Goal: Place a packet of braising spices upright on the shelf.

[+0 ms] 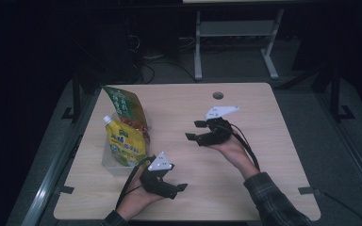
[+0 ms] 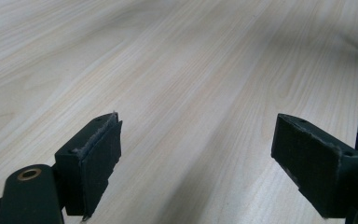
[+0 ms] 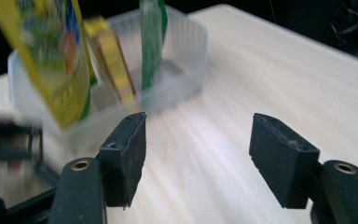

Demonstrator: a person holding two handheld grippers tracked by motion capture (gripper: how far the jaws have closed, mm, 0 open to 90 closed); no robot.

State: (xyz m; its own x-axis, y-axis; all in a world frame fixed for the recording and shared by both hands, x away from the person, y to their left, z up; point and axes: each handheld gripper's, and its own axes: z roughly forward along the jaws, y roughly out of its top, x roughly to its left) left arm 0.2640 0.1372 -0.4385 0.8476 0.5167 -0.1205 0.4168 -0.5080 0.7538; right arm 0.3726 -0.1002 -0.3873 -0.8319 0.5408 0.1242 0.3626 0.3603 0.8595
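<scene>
A clear plastic bin [image 1: 109, 162] stands at the table's left side. In it a yellow spouted pouch [image 1: 125, 143] and a green bag [image 1: 127, 108] stand upright. My left gripper [image 1: 176, 190] hovers near the front edge, just right of the bin, open and empty [image 2: 198, 154]. My right gripper [image 1: 194, 130] is mid-table, pointing left toward the bin, open with nothing between its jaws [image 3: 198, 149]. In the right gripper view the bin [image 3: 182, 88] lies ahead with the yellow pouch [image 3: 51, 60], a narrow yellow packet [image 3: 114, 60] and the green bag [image 3: 151, 42] inside.
The light wooden table [image 1: 245, 155] has a round cable hole [image 1: 218, 95] near its far edge. Bare tabletop lies between and to the right of the hands. Beyond the table are a dark floor and a metal desk frame [image 1: 198, 52].
</scene>
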